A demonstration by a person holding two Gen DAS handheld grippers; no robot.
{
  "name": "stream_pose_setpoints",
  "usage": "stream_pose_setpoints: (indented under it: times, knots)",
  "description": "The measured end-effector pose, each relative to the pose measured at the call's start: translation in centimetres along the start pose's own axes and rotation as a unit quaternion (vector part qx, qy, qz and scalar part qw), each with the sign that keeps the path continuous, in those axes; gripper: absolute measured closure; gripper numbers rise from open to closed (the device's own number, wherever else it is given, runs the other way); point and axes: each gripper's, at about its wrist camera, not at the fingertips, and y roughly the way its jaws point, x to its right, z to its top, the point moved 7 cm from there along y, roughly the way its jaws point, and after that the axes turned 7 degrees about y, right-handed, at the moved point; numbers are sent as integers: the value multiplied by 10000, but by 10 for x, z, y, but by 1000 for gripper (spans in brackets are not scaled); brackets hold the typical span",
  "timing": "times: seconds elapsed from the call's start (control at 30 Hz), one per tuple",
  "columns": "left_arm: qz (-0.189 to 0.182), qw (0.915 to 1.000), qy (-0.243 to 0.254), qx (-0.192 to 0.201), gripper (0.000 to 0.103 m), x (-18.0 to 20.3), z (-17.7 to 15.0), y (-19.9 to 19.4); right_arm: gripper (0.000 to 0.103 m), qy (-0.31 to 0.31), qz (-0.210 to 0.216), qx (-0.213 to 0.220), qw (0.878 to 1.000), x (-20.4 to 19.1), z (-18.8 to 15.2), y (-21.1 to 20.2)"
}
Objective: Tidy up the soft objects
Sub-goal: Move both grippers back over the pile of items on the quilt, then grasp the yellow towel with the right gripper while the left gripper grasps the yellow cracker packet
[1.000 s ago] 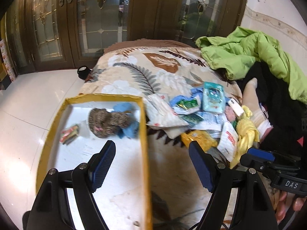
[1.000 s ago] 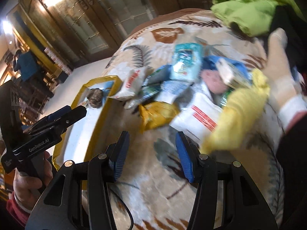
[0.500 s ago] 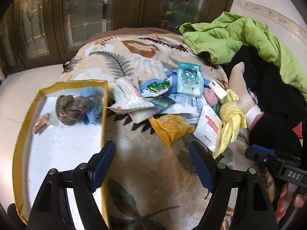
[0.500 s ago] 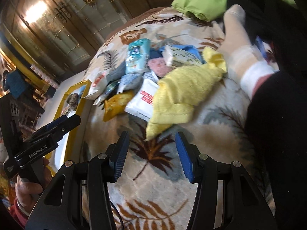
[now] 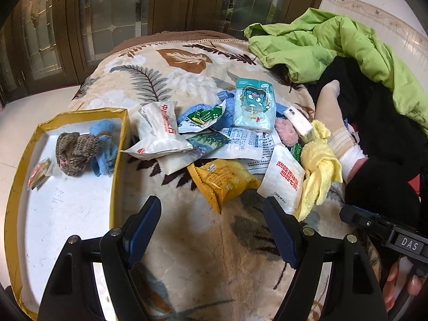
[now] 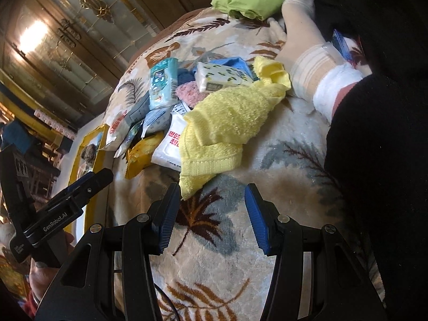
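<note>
Right tongs [image 6: 211, 214] wide open and empty just short of the yellow towel [image 6: 224, 123], left tongs [image 5: 212, 230] likewise; pinch its near corner only, clear of the packets.

Left wrist view — leaf-print blanket [image 5: 187, 85] with a heap of packets and cloths

Left gripper [image 5: 214, 230] jaws spread wide, nothing between them, above bare blanket. Yellow-rimmed tray [image 5: 16, 187] at left holds a brown knitted piece [image 5: 76, 152] touching a blue cloth [image 5: 105, 152], plus a small packet [image 5: 40, 175]. Heap: orange snack bag [image 5: 223, 180], white red-lettered pouch [image 5: 285, 180], teal cartoon tissue pack [image 5: 254, 104], pink fuzzy item [image 5: 286, 132], knotted yellow towel [image 5: 321, 171]. Green jacket [image 5: 334, 40] beyond — right gripper [image 5: 385, 230] at the right edge, seen from the side.
</note>
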Motion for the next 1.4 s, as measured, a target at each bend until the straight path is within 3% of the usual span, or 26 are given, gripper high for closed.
stream_pose_setpoints:
  times: [0.47,0.77,1.0,1.4]
  knots:
    - [-6,9981,-537,-290,24,-1,13,38,53,-12,-49,-2,10000,-1,12,7]
    - [-14,9921,-1090,-620,24,-5,19,69,53,150,-42,-61,9999,5,22,18]
    - [37,9914,-1095,-721,24,3,21,83,49,269,-45,-22,9996,6,38,26]
    - [6,9906,-1079,-838,23,3,21,91,49,1214,255,-27,9923,5,60,41]
